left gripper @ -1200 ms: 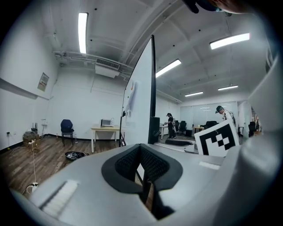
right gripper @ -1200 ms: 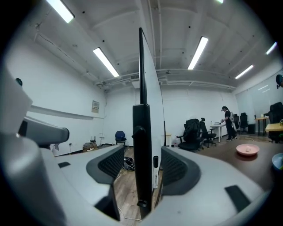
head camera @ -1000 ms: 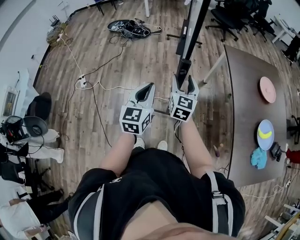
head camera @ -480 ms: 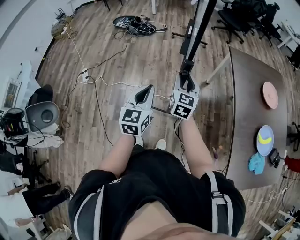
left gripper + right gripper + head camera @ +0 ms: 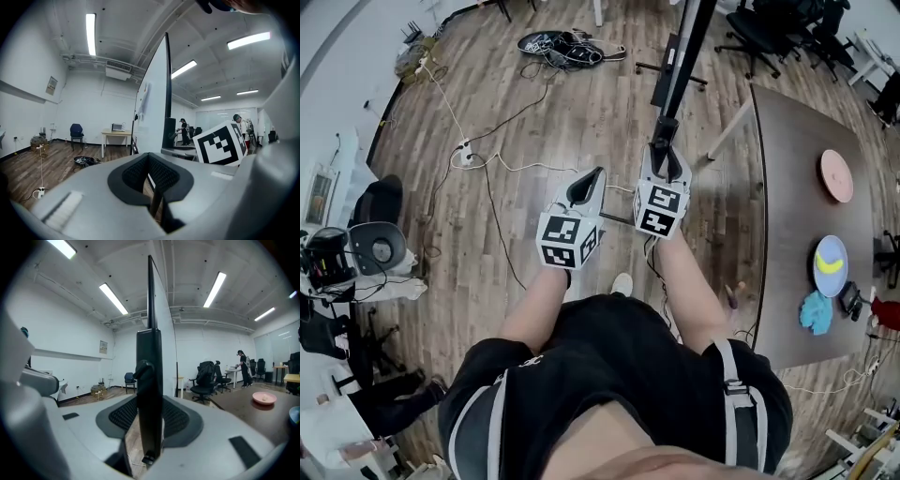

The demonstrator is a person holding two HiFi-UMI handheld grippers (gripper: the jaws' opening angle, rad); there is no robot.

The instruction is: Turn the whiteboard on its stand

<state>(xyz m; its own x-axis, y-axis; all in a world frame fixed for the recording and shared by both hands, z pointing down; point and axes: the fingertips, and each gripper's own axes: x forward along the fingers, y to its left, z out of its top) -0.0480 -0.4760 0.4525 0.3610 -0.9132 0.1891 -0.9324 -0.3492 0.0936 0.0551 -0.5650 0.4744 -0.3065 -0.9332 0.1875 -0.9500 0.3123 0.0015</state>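
Note:
The whiteboard (image 5: 680, 66) stands edge-on ahead of me, a thin black-framed panel on a wheeled stand. My right gripper (image 5: 664, 159) is shut on the lower end of its black frame edge. In the right gripper view that edge (image 5: 150, 380) runs upright between the two pads of the right gripper (image 5: 150, 420), and both pads press on it. My left gripper (image 5: 593, 180) hovers just left of it, shut and holding nothing. In the left gripper view the white board face (image 5: 152, 108) rises just beyond the left gripper (image 5: 149, 176).
A brown table (image 5: 797, 206) stands to the right with a pink plate (image 5: 835, 176), a blue plate with a banana (image 5: 831, 268) and a teal cloth (image 5: 816, 314). Cables (image 5: 487, 169) trail over the wood floor; a cable heap (image 5: 558, 47) lies far left. Office chairs (image 5: 759, 33) stand behind.
The right gripper's jaws, open around the board's edge a second ago, have closed onto it. The left gripper has stayed beside it.

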